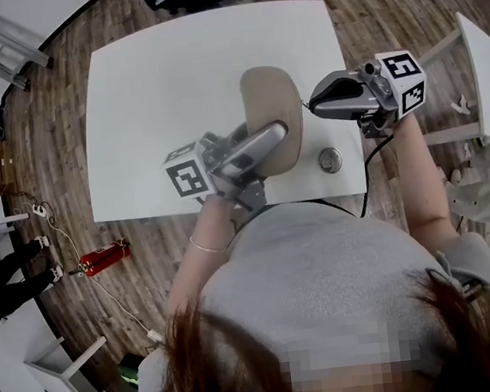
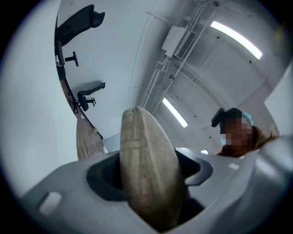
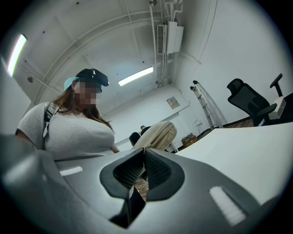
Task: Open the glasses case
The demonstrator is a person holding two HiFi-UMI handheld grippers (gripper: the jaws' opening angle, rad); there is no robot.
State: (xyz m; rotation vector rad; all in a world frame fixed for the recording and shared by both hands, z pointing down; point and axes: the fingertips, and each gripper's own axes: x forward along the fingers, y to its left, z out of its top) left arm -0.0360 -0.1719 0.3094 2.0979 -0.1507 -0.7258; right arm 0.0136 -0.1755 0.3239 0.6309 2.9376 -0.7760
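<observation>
A beige oval glasses case is held up above the white table, its near end clamped in my left gripper. In the left gripper view the closed case stands on edge between the jaws of the left gripper, seam facing the camera. My right gripper hovers just right of the case with its jaws shut and nothing between them. The right gripper view shows the ribbed pads of the right gripper pressed together, with the case a short way beyond the tips.
A round metal cable grommet sits in the table near its front edge. A second white table stands to the right. On the wooden floor at left lie a red fire extinguisher and a cable. An office chair stands behind the table.
</observation>
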